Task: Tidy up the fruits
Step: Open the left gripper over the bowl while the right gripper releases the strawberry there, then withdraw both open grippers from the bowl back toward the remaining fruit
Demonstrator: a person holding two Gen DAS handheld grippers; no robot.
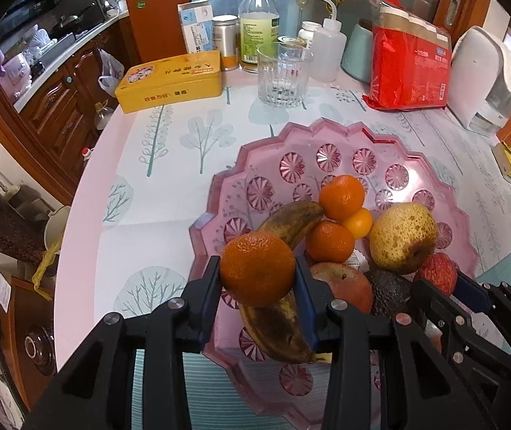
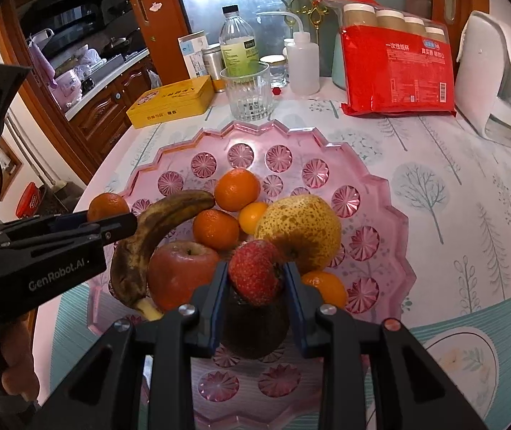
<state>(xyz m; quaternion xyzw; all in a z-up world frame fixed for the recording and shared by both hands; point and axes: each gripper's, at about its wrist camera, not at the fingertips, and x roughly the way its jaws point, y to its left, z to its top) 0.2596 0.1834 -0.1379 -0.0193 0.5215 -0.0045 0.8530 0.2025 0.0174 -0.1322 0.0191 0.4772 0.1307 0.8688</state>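
Left gripper (image 1: pixel 258 275) grips orange (image 1: pixel 257 268); right gripper (image 2: pixel 256 281) grips strawberry (image 2: pixel 255 272).

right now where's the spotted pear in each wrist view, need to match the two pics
Left wrist view: the pear lies right of centre in the pink dish, right of the small oranges.
Right wrist view: the pear lies near the centre, just behind the strawberry held by the right gripper.
Shared landmark: the ribbed glass tumbler behind the dish.

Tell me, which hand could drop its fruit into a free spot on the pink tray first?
Probably the left: its tongs hold the orange near bare pink tray, while the right's strawberry hangs over the avocado.
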